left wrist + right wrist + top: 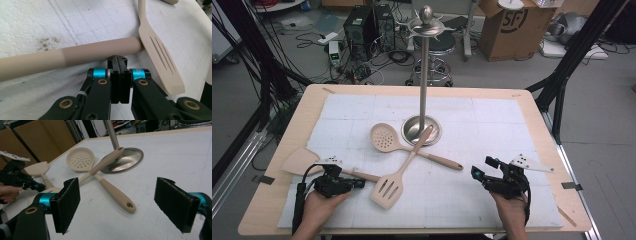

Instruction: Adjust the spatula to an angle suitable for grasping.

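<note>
I'm working two handheld grippers over a white foam mat (512, 130) on a wooden table (542, 115). L gripper (360, 183) sits at the near-left; in the left gripper view (119, 60) its jaws are pressed flat together w/ nothing between them, tips right at the handle of the solid turner (75, 56), just on my side of it. Can't tell if the tips actually touch the handle. That turner's blade (298, 161) lies out toward the left table edge, handle running right and ending against the slotted turner (388, 189). My read: closed jaws so low by the handle are for nudging or lining it up, not for a pick; I'd have to open up before grabbing.

R gripper (477, 174) rests near-right, jaws spread wide w/ nothing inside; the right gripper view (122, 202) looks between its pads (67, 202) at the utensil pile. Prob. parked ready, aimed at the handles.

The skimmer (384, 137) (round, holed head) lies left of the stand base, its handle running toward the R side w/ a hang hole at the end (129, 205). The slotted turner's handle crosses over it, and its tip rests on the rim of the steel utensil stand (422, 131). The stand's pole goes up to a ring of hooks (426, 27), all bare. So likely job: hang these by the handle holes; none up yet. Crossed handles mean the top one, the slotted turner, should go first.
</note>
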Demonstrator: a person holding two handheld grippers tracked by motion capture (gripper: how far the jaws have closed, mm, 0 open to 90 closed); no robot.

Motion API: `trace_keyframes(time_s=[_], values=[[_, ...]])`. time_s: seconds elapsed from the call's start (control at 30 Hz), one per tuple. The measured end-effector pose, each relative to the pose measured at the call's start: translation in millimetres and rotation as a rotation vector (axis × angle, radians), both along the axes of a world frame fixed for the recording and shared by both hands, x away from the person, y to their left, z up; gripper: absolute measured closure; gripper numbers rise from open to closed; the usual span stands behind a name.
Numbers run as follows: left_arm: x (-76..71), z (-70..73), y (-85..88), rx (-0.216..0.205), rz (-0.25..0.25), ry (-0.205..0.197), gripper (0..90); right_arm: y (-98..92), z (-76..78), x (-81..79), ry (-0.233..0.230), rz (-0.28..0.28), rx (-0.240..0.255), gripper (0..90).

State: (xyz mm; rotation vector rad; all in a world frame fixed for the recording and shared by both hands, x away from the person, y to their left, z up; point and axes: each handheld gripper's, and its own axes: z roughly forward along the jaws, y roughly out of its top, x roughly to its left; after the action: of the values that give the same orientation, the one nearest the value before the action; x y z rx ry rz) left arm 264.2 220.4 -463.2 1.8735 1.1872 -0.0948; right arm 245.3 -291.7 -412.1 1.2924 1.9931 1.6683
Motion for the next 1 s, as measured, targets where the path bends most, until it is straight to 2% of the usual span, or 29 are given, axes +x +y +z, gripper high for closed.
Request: trace_keyframes(time_s=[0.3,0.57,0.67,0.83,1.0], values=[[9.2,1.2,-4.5,-0.015,0.027,-0.006,89.9,0.4,0.3,0.1,-0.01,0.002,-0.007,19.8],[16.0,2.0,-5.3,-0.055,0.053,-0.017,89.9,-0.1,0.4,-0.2,-0.007,-0.001,-0.003,19.9],[14.9,2.2,-5.1,-0.044,0.043,-0.012,89.9,-0.7,1.1,-0.8,-0.008,-0.003,-0.001,19.9],[10.1,-0.8,-6.5,0.0,0.026,-0.006,89.8,-1.8,0.7,-0.7,-0.011,-0.006,-0.002,19.9],[7.9,3.7,-3.1,-0.031,0.033,-0.018,89.8,-1.4,-0.1,-0.2,-0.008,-0.005,-0.008,19.9]])
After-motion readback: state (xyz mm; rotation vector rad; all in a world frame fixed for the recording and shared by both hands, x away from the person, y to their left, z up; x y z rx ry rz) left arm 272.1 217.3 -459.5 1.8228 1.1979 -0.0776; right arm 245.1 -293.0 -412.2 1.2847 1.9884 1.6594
